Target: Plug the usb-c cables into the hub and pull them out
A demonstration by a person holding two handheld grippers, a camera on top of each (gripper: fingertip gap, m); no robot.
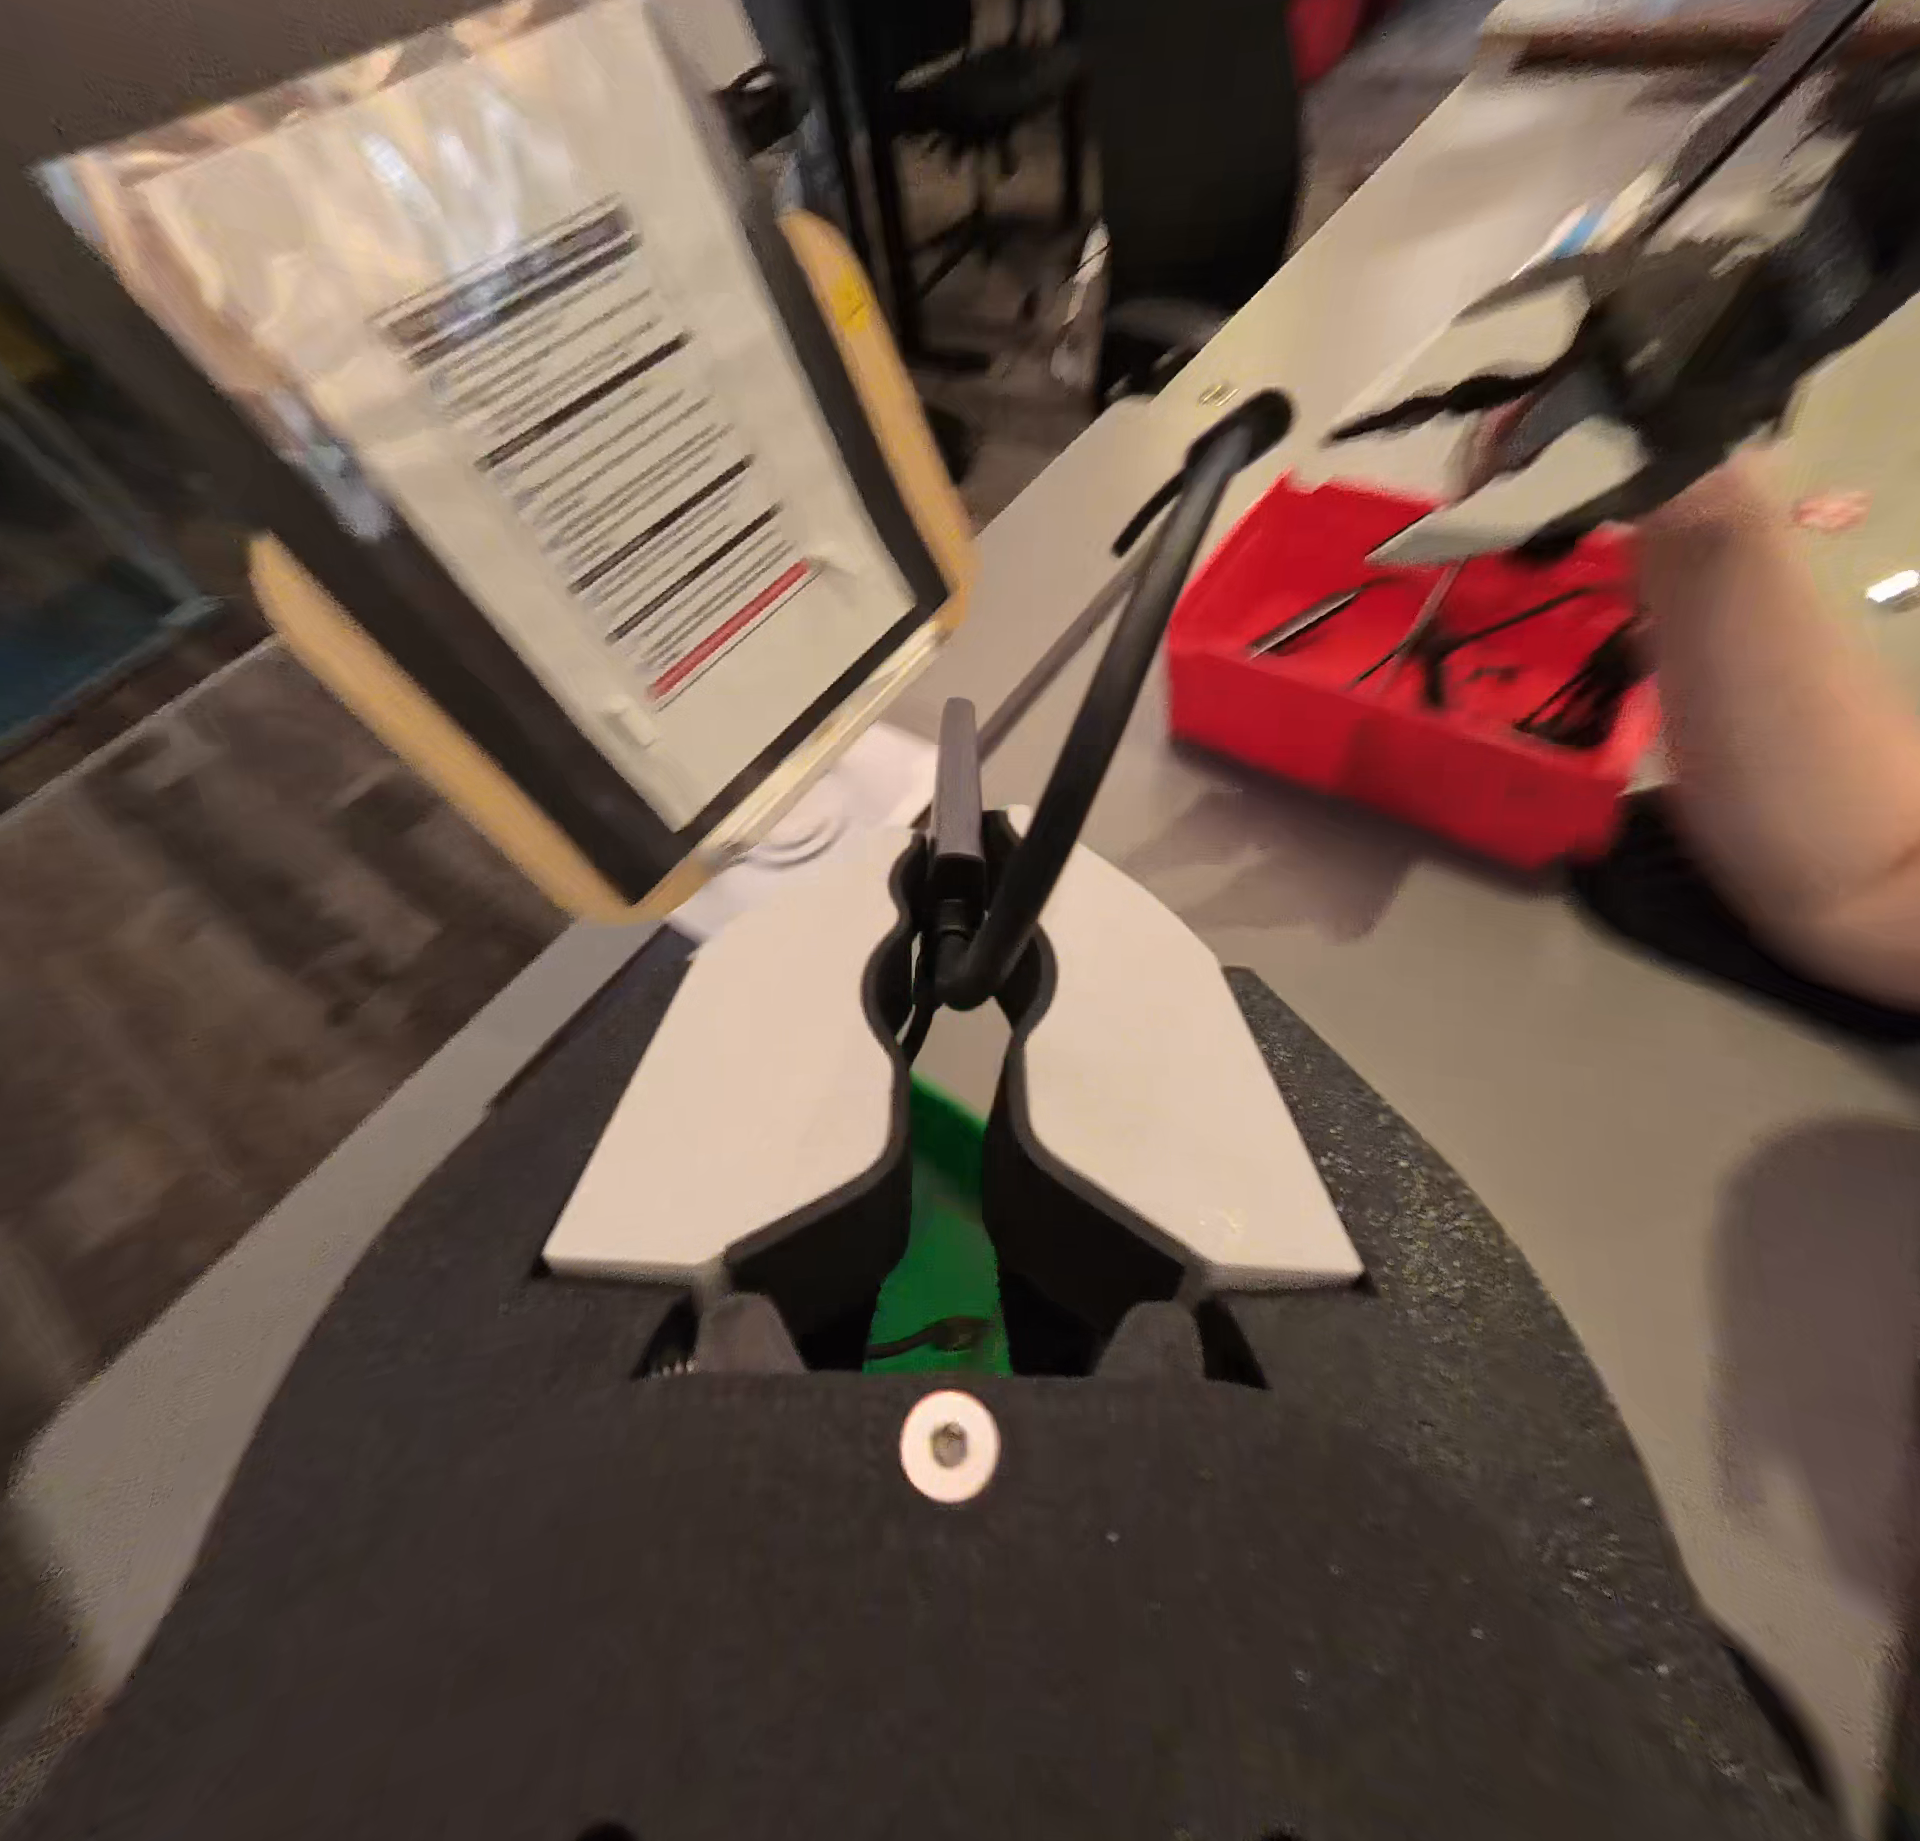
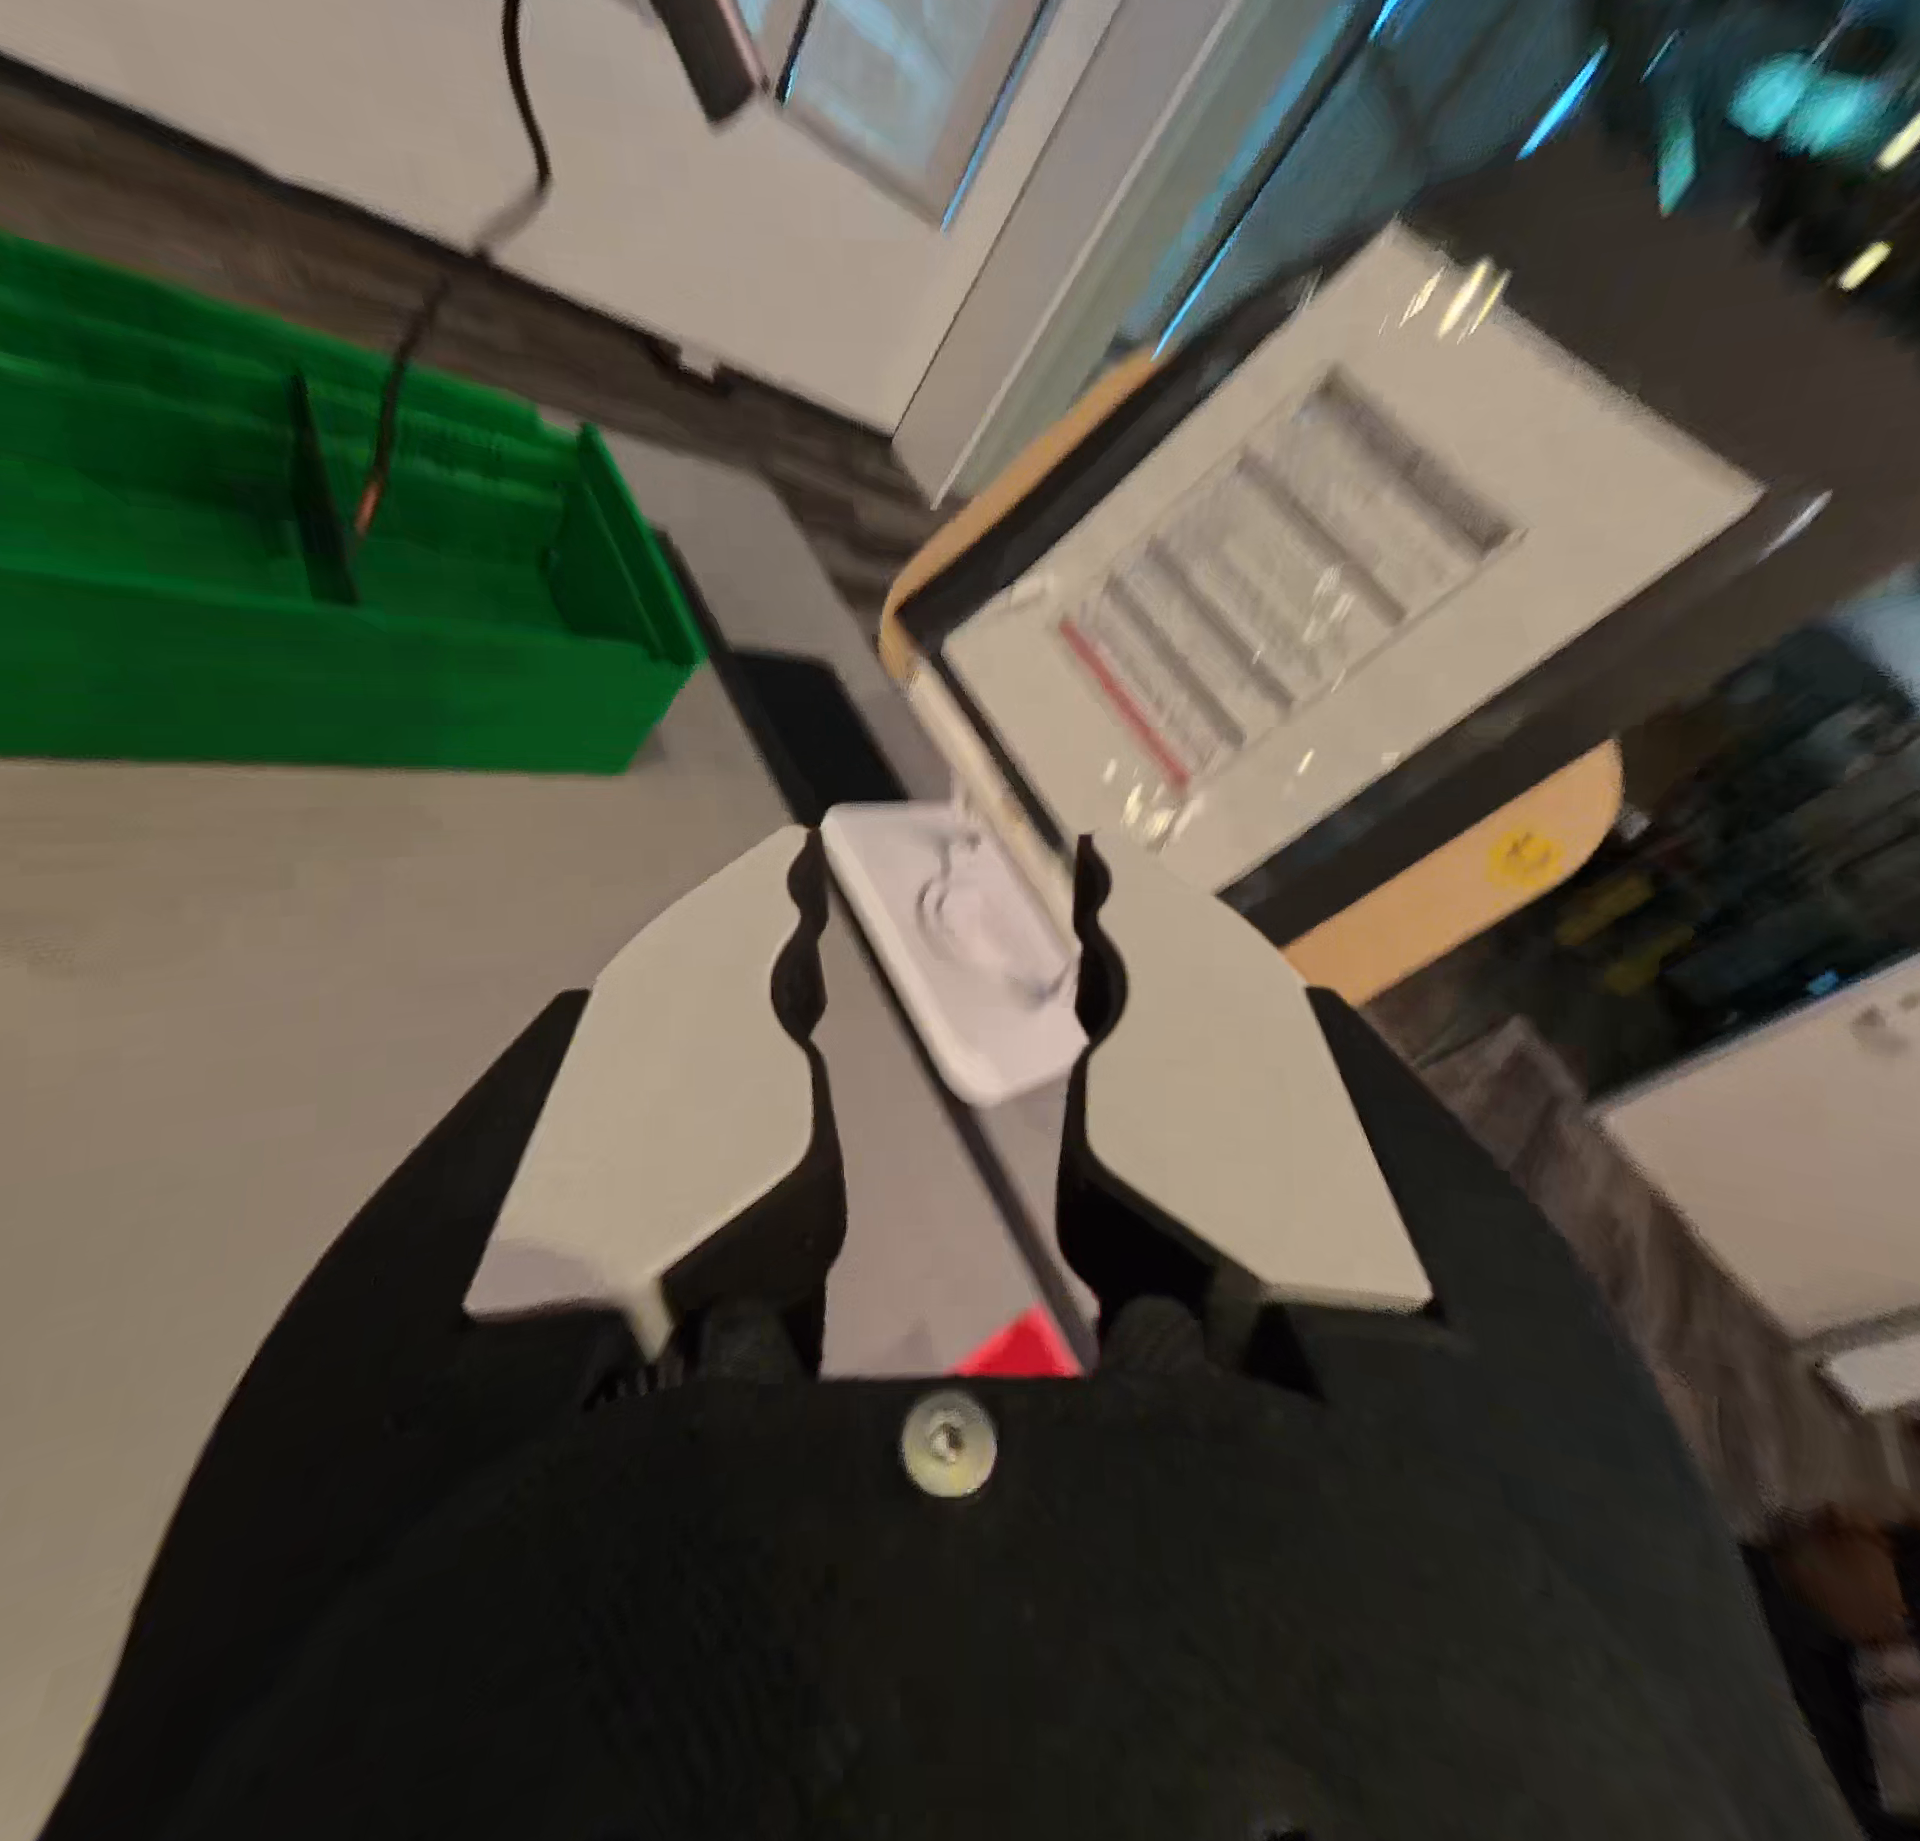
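Observation:
My left gripper [image 1: 961,856] is shut on a slim dark grey hub [image 1: 954,773] that stands upright out of its tips. A thick black cable [image 1: 1122,669] loops from the hub's base to a hole in the table [image 1: 1252,418]. A thin cable [image 1: 914,1022] hangs below the hub toward the green bin [image 1: 935,1220]. My right gripper [image 2: 945,856] is open and empty above the table. It also shows in the left wrist view [image 1: 1434,451], hovering over a red bin [image 1: 1403,742] of black cables. In the right wrist view the thin cable [image 2: 520,98] drops into the green bin [image 2: 312,669].
A clear stand holding a printed sheet [image 1: 582,461] stands at the back of the grey table [image 1: 1455,1012] and also shows in the right wrist view [image 2: 1299,607]. A white plate [image 2: 966,950] lies at its foot. A person's arm [image 1: 1787,731] rests at the right. Tip to tip, the grippers are about 30 cm apart.

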